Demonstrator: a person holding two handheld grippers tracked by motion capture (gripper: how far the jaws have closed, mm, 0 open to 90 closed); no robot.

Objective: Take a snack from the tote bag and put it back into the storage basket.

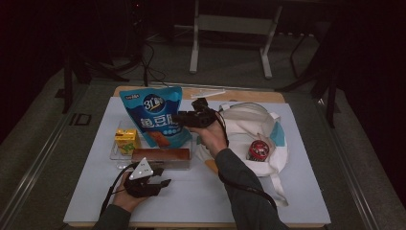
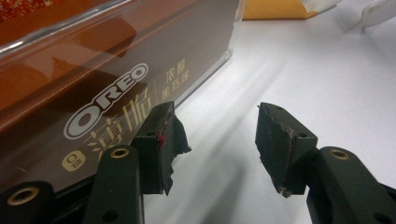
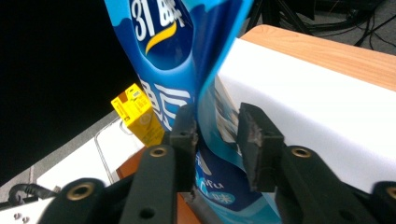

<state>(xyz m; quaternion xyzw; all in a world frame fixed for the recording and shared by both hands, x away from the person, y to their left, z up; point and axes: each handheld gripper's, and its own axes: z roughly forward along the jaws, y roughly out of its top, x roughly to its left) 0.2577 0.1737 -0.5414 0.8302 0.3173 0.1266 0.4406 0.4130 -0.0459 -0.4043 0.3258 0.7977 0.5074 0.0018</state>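
Two right tongs (image 3: 215,140) straddle blue snack bag (image 3: 187,70) (upright).

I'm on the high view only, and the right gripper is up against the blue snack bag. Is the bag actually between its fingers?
Observer: Yes. The edge of the blue bag stands between the fingers of the right gripper, and a gap shows beside one finger.
Operator: Anything between the left gripper's fingers?
Observer: No. The left gripper is open, with bare white table cover behind the gap.
Operator: What's the brown box next to it?
Observer: The brown box reads OREO on its side, right beside one finger.
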